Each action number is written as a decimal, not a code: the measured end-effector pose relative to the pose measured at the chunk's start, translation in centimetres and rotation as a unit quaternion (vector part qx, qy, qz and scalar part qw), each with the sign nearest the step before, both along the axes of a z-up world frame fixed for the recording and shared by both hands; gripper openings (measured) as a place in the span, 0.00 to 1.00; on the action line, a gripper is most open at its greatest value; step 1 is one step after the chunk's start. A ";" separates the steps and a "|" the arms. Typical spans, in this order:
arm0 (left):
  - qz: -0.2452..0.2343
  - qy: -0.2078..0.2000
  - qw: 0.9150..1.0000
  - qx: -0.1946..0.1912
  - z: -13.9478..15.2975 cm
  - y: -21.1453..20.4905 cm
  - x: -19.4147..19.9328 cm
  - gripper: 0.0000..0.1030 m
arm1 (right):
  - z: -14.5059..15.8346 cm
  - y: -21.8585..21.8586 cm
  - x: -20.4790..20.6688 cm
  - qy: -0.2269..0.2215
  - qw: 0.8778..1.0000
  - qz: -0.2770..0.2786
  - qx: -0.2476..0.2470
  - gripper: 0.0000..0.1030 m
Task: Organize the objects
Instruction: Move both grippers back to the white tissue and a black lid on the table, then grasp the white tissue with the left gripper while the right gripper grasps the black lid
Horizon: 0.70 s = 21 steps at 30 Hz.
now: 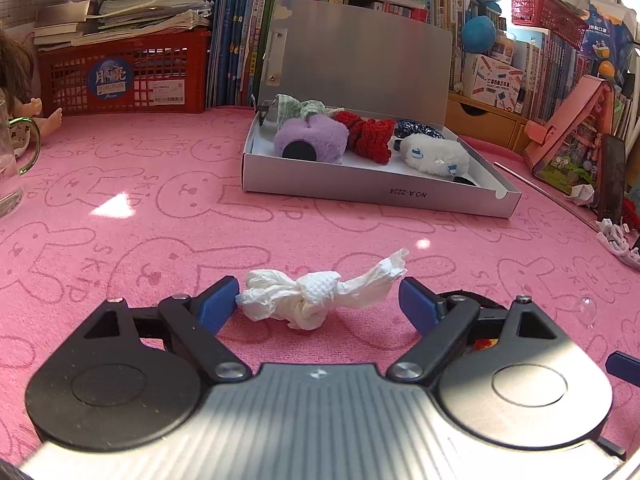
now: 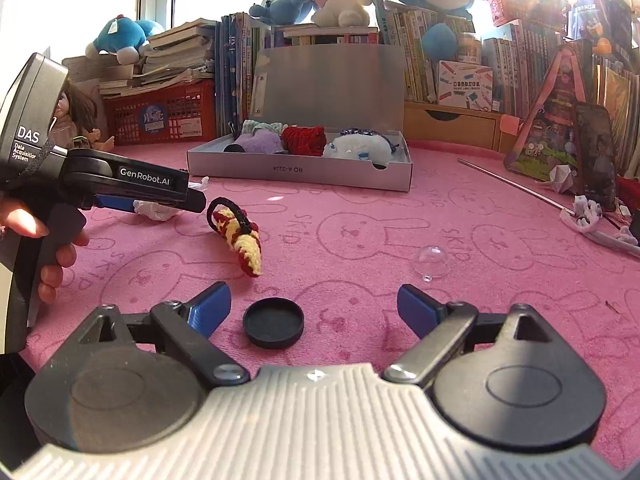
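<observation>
Across my pink mat (image 1: 120, 208) a grey box (image 1: 360, 190) stands with its lid up, and inside lie a purple plush (image 1: 310, 140), a red knit (image 1: 368, 138), a white fluffy piece (image 1: 436, 156) and a dark patterned one behind it. Books and a red crate (image 1: 124, 80) line the back wall, a glass mug (image 1: 12, 168) sits at the far left edge, and a phone (image 2: 596, 160) leans at the right beside a metal rod (image 2: 516, 188). Between the box and my right claw lie a crocheted yellow-and-red piece (image 2: 240, 236) with a black loop and a clear dome (image 2: 432, 262); nothing blocks the way to the box. My left claw (image 1: 318, 304) is spread wide, low over the mat, with a crumpled tissue (image 1: 316, 294) lying between its blue fingers (image 1: 218, 304); the left pad sits just beside the tissue's end, but I cannot tell whether it touches, and the right pad is clear of it. My right claw (image 2: 314, 308) is also wide open and holds nothing; a black cap (image 2: 273, 322) rests on the mat between its fingers, nearer the left one, touching neither. From the right camera my left hand (image 2: 44, 248) shows on the other grip.
</observation>
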<state>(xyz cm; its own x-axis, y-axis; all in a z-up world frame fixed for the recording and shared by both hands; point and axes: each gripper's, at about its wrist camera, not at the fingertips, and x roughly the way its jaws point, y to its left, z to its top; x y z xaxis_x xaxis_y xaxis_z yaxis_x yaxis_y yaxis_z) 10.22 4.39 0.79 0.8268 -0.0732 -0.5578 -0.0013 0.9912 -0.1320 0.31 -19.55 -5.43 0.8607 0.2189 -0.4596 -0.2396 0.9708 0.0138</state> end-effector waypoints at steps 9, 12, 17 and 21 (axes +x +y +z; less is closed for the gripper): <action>0.003 0.003 1.000 -0.002 -0.1 0.1 0.1 0.87 | -0.5 0.5 -0.1 0.007 1.000 -0.003 -0.003 0.89; 0.006 0.003 1.000 -0.002 -0.2 0.0 0.1 0.87 | -0.4 0.7 -0.2 0.007 1.000 0.005 -0.005 0.84; 0.008 0.003 1.000 -0.004 -0.2 0.0 0.0 0.86 | -0.2 1.1 -0.6 0.004 1.000 0.017 -0.003 0.69; 0.010 0.000 1.000 -0.005 -0.2 0.0 -0.3 0.81 | -0.2 1.2 -0.8 0.003 1.000 0.022 0.006 0.56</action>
<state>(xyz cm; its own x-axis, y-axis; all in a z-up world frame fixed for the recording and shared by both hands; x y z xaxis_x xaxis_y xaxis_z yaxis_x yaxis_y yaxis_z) 9.96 4.37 0.62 0.8281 -0.0614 -0.5572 -0.0221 0.9896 -0.1420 -0.49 -18.30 -5.60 0.8476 0.2627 -0.4611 -0.2827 0.9588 0.0267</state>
